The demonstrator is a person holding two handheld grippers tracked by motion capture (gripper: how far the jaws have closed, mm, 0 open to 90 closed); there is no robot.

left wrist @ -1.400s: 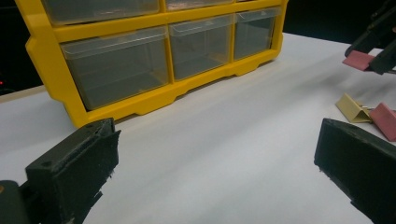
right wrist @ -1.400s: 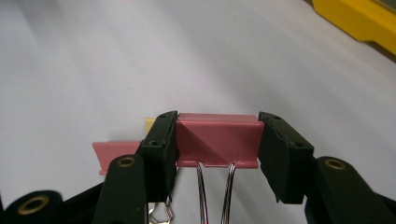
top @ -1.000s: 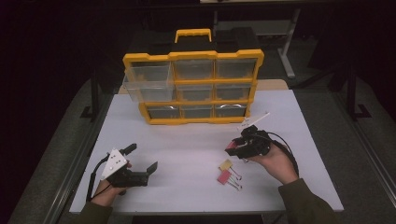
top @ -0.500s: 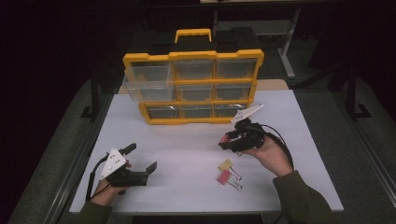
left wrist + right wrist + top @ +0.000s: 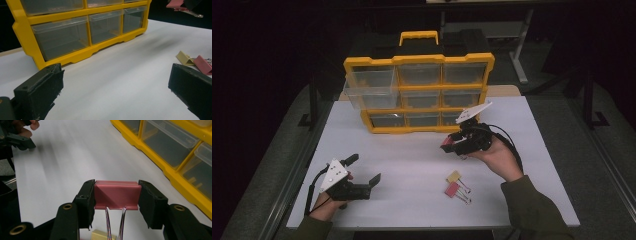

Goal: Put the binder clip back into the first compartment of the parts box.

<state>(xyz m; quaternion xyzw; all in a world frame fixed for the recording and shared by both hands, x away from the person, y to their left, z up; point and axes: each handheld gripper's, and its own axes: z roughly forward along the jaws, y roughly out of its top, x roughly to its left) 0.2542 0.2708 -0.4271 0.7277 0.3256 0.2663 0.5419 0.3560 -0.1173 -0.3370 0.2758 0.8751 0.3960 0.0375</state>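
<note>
Pink folded-metal binder clip (image 5: 116, 194) (wire handles) between padded right claw (image 5: 116, 200) jaws

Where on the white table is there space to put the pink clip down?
Bare table lies between the yellow drawer box and the left gripper. It is crowded below the right gripper, where two clips lie.

High view looks down and forward over the white table (image 5: 412, 150). Left gripper view sits low, facing the yellow drawer cabinet (image 5: 82, 32) close up. Right gripper view skims that same cabinet (image 5: 175, 152), angled downward.
</note>
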